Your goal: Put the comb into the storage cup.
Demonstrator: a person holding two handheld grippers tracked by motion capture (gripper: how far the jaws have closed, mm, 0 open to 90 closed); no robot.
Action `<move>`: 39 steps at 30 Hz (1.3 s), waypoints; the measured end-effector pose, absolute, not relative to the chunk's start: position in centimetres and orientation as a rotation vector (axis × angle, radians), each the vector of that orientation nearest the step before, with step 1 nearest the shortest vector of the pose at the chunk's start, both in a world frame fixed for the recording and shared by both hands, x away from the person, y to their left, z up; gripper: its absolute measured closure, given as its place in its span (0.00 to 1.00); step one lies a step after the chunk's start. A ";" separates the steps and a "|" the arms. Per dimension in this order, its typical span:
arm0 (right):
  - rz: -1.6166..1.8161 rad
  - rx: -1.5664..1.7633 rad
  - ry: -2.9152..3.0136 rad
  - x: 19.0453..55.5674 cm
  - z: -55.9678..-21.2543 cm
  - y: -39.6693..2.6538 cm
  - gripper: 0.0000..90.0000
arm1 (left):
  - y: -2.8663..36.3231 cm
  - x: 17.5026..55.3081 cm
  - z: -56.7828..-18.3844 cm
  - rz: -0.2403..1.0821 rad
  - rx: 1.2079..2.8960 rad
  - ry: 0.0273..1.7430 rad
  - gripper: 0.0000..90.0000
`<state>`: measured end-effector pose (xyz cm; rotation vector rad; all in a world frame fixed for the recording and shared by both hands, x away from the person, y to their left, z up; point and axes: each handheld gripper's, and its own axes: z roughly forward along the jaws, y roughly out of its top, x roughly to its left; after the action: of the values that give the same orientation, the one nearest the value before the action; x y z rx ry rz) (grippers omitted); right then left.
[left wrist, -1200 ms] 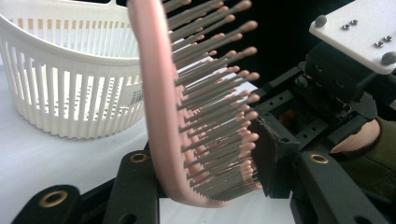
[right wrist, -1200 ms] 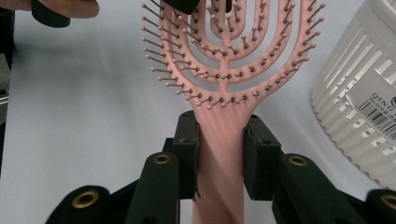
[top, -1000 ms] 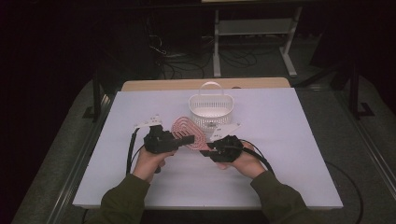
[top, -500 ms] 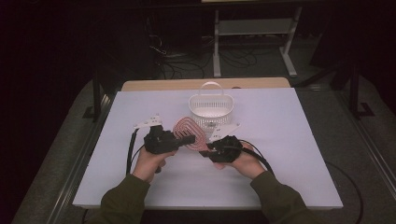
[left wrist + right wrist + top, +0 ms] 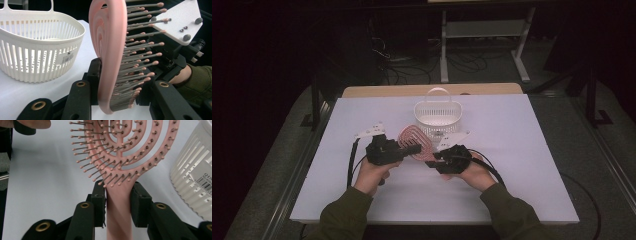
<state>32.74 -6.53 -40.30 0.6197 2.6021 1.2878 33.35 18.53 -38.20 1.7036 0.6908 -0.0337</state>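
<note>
A pink hairbrush [image 5: 411,139] with a looped open head and grey bristles is held above the table between both grippers. My left gripper [image 5: 414,148] is shut on the brush head [image 5: 107,50]: one pad lies on its smooth back and the other presses into the bristles. My right gripper [image 5: 432,162] grips the handle [image 5: 118,215], which sits between its two pads, both touching it. Its jaws have just been opening slightly, with the handle still between them. The bristles face my right gripper.
A white slatted plastic basket [image 5: 437,118] with a handle stands just behind the brush, close to both grippers [image 5: 37,50] [image 5: 195,170]. The white table [image 5: 537,150] has free surface to the left, right and front. Cables trail from both grippers.
The brush head looks a little narrower than a second ago, turned more on edge. Both hands have stayed in place.
</note>
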 end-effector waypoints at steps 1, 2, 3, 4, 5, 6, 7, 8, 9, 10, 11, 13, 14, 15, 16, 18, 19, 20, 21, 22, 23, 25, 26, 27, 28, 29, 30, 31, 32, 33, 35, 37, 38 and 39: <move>1.292 0.620 2.599 32.8 -40.3 -6.5 0.74 | 18.5 33.3 -38.2 -0.033 1.702 0.691 0.72; 1.293 0.623 2.599 32.8 -40.3 -6.6 0.73 | 18.6 33.3 -38.2 -0.032 1.702 0.690 0.72; 1.299 0.624 2.600 32.8 -40.3 -6.6 0.72 | 18.6 33.4 -38.2 -0.032 1.701 0.690 0.72; 1.306 0.627 2.600 32.8 -40.3 -6.6 0.69 | 18.6 33.4 -38.2 -0.030 1.701 0.690 0.72; 1.312 0.631 2.598 32.8 -40.4 -6.6 0.66 | 18.6 33.4 -38.2 -0.029 1.701 0.689 0.72; 1.313 0.634 2.595 32.8 -40.4 -6.6 0.62 | 18.7 33.4 -38.2 -0.029 1.697 0.692 0.72; 1.318 0.640 2.596 32.8 -40.4 -6.5 0.59 | 18.7 33.4 -38.1 -0.030 1.692 0.694 0.72; 1.325 0.649 2.597 32.8 -40.4 -6.5 0.55 | 18.8 33.4 -38.1 -0.030 1.691 0.691 0.72; 1.333 0.660 2.593 32.8 -40.4 -6.5 0.52 | 18.8 33.4 -38.1 -0.031 1.685 0.694 0.72; 1.334 0.669 2.590 32.9 -40.4 -6.5 0.50 | 18.9 33.4 -38.0 -0.034 1.682 0.696 0.72; 1.336 0.677 2.585 32.9 -40.4 -6.5 0.48 | 19.0 33.4 -38.0 -0.033 1.677 0.695 0.72; 1.341 0.688 2.586 32.9 -40.5 -6.6 0.45 | 19.1 33.4 -38.0 -0.031 1.671 0.700 0.72; 1.337 0.696 2.583 32.9 -40.5 -6.6 0.42 | 19.2 33.4 -37.9 -0.031 1.670 0.700 0.72; 1.335 0.703 2.580 32.9 -40.5 -6.6 0.41 | 19.2 33.4 -37.9 -0.029 1.663 0.701 0.72; 1.337 0.708 2.580 33.0 -40.5 -6.6 0.40 | 19.3 33.5 -37.9 -0.029 1.662 0.702 0.72; 1.334 0.722 2.574 33.0 -40.6 -6.6 0.37 | 19.5 33.5 -37.8 -0.028 1.654 0.704 0.72; 1.332 0.730 2.572 33.0 -40.6 -6.6 0.35 | 19.6 33.5 -37.8 -0.030 1.649 0.705 0.72; 1.331 0.736 2.566 33.1 -40.6 -6.6 0.33 | 19.7 33.6 -37.8 -0.027 1.646 0.706 0.72; 1.328 0.745 2.563 33.1 -40.6 -6.6 0.32 | 19.8 33.6 -37.8 -0.030 1.641 0.707 0.72; 1.326 0.749 2.558 33.1 -40.6 -6.7 0.31 | 19.9 33.6 -37.8 -0.030 1.639 0.711 0.72; 1.325 0.754 2.551 33.1 -40.6 -6.7 0.30 | 19.9 33.6 -37.7 -0.029 1.635 0.711 0.72; 1.327 0.767 2.541 33.2 -40.6 -6.8 0.28 | 20.1 33.6 -37.7 -0.031 1.626 0.715 0.72; 1.326 0.776 2.536 33.2 -40.6 -6.9 0.27 | 20.1 33.7 -37.7 -0.030 1.626 0.715 0.72; 1.324 0.781 2.532 33.2 -40.5 -6.9 0.26 | 20.2 33.7 -37.7 -0.030 1.622 0.716 0.72; 1.321 0.785 2.531 33.2 -40.5 -7.0 0.25 | 20.3 33.7 -37.6 -0.031 1.617 0.719 0.72; 1.320 0.792 2.525 33.2 -40.5 -7.1 0.24 | 20.3 33.7 -37.6 -0.029 1.615 0.719 0.72; 1.319 0.798 2.520 33.2 -40.6 -7.1 0.24 | 20.4 33.7 -37.6 -0.029 1.613 0.719 0.72; 1.315 0.802 2.517 33.2 -40.6 -7.2 0.23 | 20.5 33.7 -37.6 -0.029 1.609 0.723 0.72; 1.309 0.806 2.515 33.2 -40.6 -7.2 0.22 | 20.6 33.7 -37.6 -0.025 1.610 0.722 0.72; 1.300 0.808 2.515 33.2 -40.6 -7.2 0.20 | 20.7 33.7 -37.6 -0.025 1.609 0.725 0.72; 1.296 0.814 2.512 33.2 -40.6 -7.3 0.18 | 20.8 33.8 -37.5 -0.025 1.602 0.728 0.72; 1.300 0.826 2.512 33.1 -40.6 -7.5 0.15 | 20.9 33.8 -37.5 -0.024 1.595 0.732 0.72; 1.295 0.828 2.510 33.1 -40.6 -7.5 0.15 | 21.0 33.9 -37.5 -0.022 1.595 0.737 0.72; 1.288 0.833 2.507 33.1 -40.7 -7.6 0.14 | 21.1 33.9 -37.5 -0.021 1.597 0.738 0.72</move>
<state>33.09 -7.64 -40.70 0.8332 2.5067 1.2882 33.89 21.11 -37.52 1.5969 0.7382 -0.0214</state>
